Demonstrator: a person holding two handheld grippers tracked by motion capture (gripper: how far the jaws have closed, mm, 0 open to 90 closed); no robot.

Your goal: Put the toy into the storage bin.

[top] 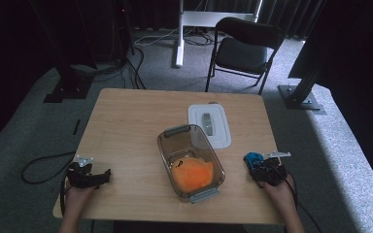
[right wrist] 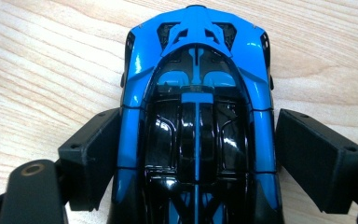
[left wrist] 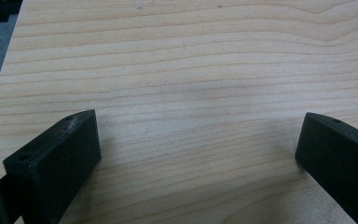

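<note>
While the left gripper (left wrist: 196,154) is resting spread over bare table (left wrist: 177,56), the right gripper (right wrist: 196,158) is straddling the blue toy car (right wrist: 198,93), jaws flanking it, apparently not yet pinching; closing comes next.

Two black handheld grippers, left gripper (top: 108,174) and right gripper (top: 249,159), blocky black jaws with small screw holes, grey three-cornered top plates, black trailing cables, bare forearms

A clear plastic storage box (top: 190,162) with grey latches sits mid-desk near the front edge, holding an orange plush toy (top: 191,174). Its white rectangular lid (top: 209,125) lies just behind, toward the back right corner of the wooden desk (top: 126,126). A black folding chair (top: 243,48) stands beyond the back edge.
</note>
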